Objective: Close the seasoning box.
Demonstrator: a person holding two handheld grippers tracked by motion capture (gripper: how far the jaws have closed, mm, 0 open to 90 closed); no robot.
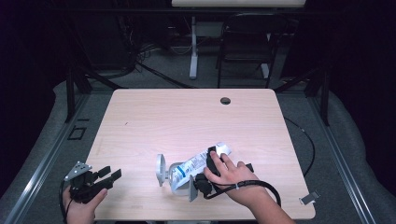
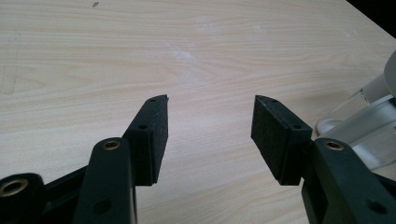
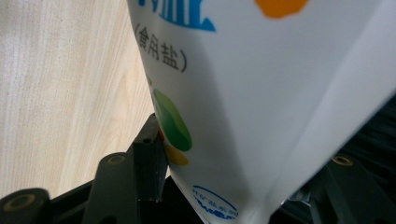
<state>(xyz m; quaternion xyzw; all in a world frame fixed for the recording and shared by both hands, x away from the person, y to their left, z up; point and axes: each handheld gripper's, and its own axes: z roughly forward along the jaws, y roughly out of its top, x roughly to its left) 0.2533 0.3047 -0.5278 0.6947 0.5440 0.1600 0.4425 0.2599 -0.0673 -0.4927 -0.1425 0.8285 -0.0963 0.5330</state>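
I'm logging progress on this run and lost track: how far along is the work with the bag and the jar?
Done: the right gripper is shut on the white salt bag, which lies tilted over the clear jar. The jar's lid looks off, standing beside it. In hand: the bag. Left: emptying it into the jar, probably; no salt can be seen leaving yet. The left gripper waits open at the table edge.

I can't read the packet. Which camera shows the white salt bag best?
The right gripper view: the salt bag sits huge between that tool's jaws, print readable. The high view shows it small, lying by the glass jar.
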